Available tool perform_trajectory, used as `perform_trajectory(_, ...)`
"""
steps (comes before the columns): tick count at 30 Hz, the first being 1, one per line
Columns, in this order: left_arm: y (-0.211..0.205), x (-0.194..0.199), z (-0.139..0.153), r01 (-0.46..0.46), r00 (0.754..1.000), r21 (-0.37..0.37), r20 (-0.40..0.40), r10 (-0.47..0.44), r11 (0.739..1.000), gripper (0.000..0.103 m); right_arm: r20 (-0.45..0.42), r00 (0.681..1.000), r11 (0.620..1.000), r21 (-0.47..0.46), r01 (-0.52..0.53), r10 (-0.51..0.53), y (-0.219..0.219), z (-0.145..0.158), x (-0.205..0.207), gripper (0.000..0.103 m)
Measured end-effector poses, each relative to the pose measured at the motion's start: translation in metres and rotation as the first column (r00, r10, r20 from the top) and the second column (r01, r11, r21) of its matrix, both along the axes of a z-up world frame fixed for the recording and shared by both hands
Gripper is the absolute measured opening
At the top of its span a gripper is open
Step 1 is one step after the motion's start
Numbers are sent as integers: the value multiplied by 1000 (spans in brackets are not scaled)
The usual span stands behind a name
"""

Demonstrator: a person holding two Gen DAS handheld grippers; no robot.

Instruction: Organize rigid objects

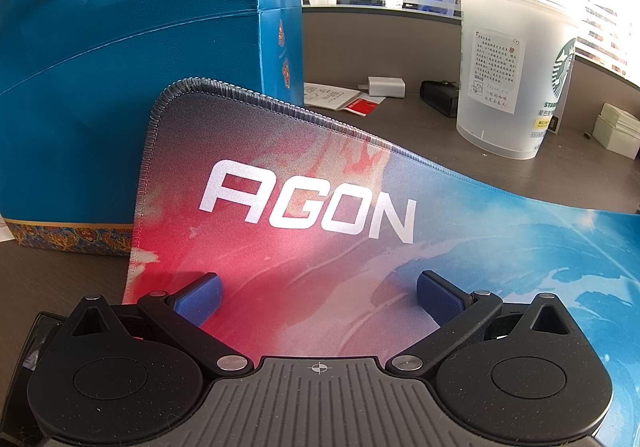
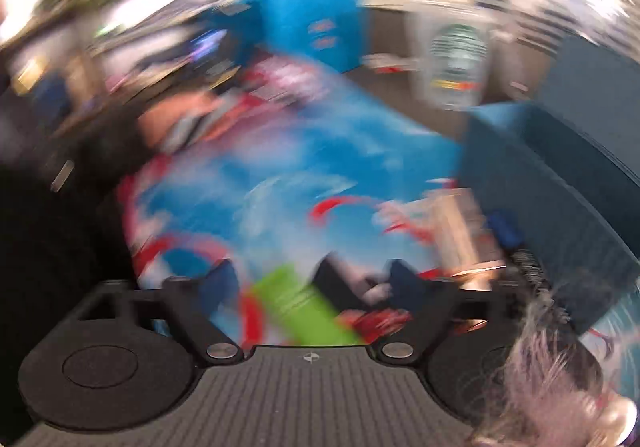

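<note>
The right gripper (image 2: 310,287) is hanging with its jaws spread wide — a green block (image 2: 304,307) is lying loose between them on the mat (image 2: 280,183) — while the left gripper (image 1: 318,293), jaws parted and empty, is hovering over the mat's red corner.

Gift bag (image 1: 132,87) behind mouse mat (image 1: 320,207), cup (image 1: 516,67) right of bag

Left handheld gripper (image 1: 318,293): matte black linkage arms, 2 round black hubs, silver pivot screws, ribbed grey centre plate bearing a small white crosshair mark, textured blue fingertip pads (image 1: 200,297). Right handheld gripper (image 2: 316,287): same black-and-grey build, view heavily blurred.
</note>
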State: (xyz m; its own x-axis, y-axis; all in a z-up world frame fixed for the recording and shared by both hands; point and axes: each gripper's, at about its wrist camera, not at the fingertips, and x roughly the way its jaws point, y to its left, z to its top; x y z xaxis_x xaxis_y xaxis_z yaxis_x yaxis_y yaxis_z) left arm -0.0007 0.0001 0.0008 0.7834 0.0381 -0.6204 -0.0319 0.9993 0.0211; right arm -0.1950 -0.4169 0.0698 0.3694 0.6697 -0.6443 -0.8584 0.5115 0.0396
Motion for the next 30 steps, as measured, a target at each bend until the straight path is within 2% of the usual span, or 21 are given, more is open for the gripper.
perform_trajectory(2, 0, 0, 0, 0, 1000, 0, 0, 0, 1000, 103, 54, 998, 995, -97, -33, 39, 5, -7, -12, 86)
perform_trajectory(4, 0, 0, 0, 0, 1000, 0, 0, 0, 1000, 103, 5, 1000, 992, -120, -24, 25, 6, -11, -7, 71)
perform_trajectory(6, 0, 0, 0, 0, 1000, 0, 0, 0, 1000, 103, -27, 1000, 993, -120, -7, 4, 2, -16, 2, 65)
perform_trajectory(8, 0, 0, 0, -1, 1000, -1, 0, 1, 1000, 103, -5, 1000, 987, -160, 6, -7, 2, -24, 8, 60)
perform_trajectory(10, 0, 0, 0, -1, 1000, 0, 0, 1, 1000, 103, 9, 1000, 981, -192, -4, 6, 2, -35, 9, 44)
perform_trajectory(12, 2, -1, 0, -1, 1000, 0, 0, 1, 1000, 103, 33, 999, 989, -149, -24, 29, -2, -42, 6, 35)
perform_trajectory(15, 2, -1, 0, -1, 1000, 0, 0, 1, 1000, 103, 14, 1000, 992, -127, 6, -4, 1, -45, 8, 22)
perform_trajectory(20, 2, -1, 0, -1, 1000, 0, 0, 1, 1000, 103, 170, 985, 971, -234, 52, -12, 25, -42, -7, 19)
perform_trajectory(22, 2, -1, 0, -2, 1000, 0, 0, 2, 1000, 103, 207, 978, 968, -239, 69, -19, 30, -37, -9, 17)
perform_trajectory(25, 2, -1, 0, -2, 1000, 0, 0, 2, 1000, 103, 325, 945, 951, -283, 126, -28, 38, -27, -12, 17)
perform_trajectory(27, 2, -1, 0, -2, 1000, 0, 0, 2, 1000, 103, 435, 900, 922, -350, 165, 4, 46, -25, -15, 16)
perform_trajectory(30, 2, -1, 0, -2, 1000, 0, 0, 2, 1000, 103, 534, 842, 885, -425, 190, 76, 53, -21, -18, 12)
